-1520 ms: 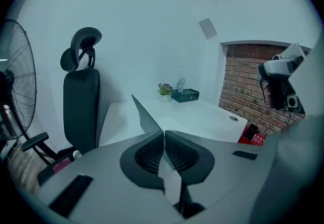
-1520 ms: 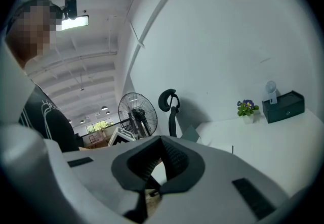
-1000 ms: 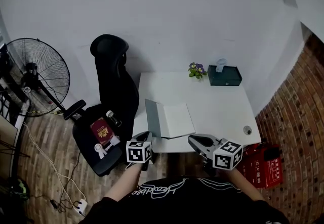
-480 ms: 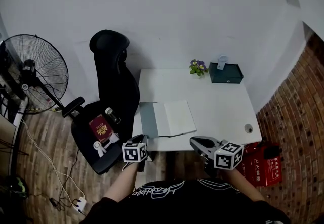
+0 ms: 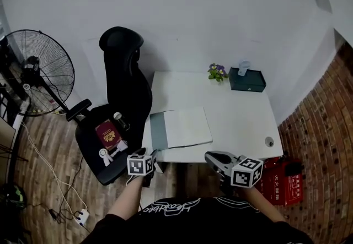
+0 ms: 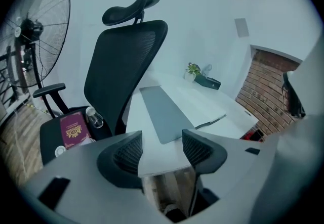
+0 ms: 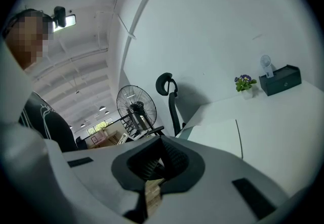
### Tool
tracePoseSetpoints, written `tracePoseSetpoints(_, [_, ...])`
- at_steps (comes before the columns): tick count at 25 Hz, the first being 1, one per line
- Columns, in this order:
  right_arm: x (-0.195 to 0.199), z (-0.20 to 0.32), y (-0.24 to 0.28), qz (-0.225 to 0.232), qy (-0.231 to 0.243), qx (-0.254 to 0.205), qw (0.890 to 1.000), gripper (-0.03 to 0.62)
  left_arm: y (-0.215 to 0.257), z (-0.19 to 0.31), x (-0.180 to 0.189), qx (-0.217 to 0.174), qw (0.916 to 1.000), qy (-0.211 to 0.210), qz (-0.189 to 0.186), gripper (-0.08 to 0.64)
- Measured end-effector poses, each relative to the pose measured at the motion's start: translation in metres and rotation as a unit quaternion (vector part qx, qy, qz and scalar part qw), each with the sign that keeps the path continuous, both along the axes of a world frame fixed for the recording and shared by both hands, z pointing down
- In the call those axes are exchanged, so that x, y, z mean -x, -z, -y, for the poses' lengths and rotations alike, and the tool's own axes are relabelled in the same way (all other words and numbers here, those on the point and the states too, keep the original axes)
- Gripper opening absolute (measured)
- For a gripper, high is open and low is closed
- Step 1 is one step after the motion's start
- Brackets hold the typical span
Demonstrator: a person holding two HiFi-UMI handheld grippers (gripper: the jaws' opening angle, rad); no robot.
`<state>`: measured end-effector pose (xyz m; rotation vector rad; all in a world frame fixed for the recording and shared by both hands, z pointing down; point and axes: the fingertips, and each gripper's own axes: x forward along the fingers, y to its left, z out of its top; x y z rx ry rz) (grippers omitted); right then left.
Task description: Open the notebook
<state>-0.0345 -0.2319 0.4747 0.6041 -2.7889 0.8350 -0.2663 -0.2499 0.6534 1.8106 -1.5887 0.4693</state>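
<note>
The notebook [image 5: 186, 126] lies open on the white table [image 5: 237, 113], its grey cover [image 5: 158, 131] flat to the left of the white page. In the left gripper view the cover [image 6: 163, 110] and page [image 6: 200, 106] lie ahead of the jaws. My left gripper [image 5: 152, 156] hangs off the table's front left corner, clear of the notebook. Its jaws [image 6: 162, 143] are opening and nothing is between them. My right gripper [image 5: 213, 158] is shut and empty below the table's front edge. In the right gripper view the right gripper [image 7: 161, 156] faces the page [image 7: 217, 138].
A black office chair [image 5: 124, 94] stands left of the table with a red booklet [image 5: 108, 134] and a cup [image 5: 120, 121] on its seat. A fan [image 5: 41, 69] is further left. A potted plant [image 5: 218, 72] and a dark tissue box [image 5: 247, 80] sit at the table's back. A red crate [image 5: 287, 182] is on the floor at the right.
The grey cover, which stood upright a second ago, now lies flat to the left. My left gripper has let go, drawn back and down off the table edge, and its jaws have parted.
</note>
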Motion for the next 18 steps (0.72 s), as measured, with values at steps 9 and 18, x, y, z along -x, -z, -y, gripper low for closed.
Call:
tracePoseSetpoints(9, [-0.014, -0.022, 0.014, 0.017, 0.010, -0.013, 1.000, 0.002, 0.054, -0.019, -0.037, -0.056, 0.9979, -0.029, -0.013, 0.287])
tracePoseSetpoints(18, [-0.046, -0.062, 0.044, 0.050, 0.010, -0.037, 0.998, 0.000, 0.155, -0.069, -0.116, -0.152, 0.9832, -0.095, -0.038, 0.224])
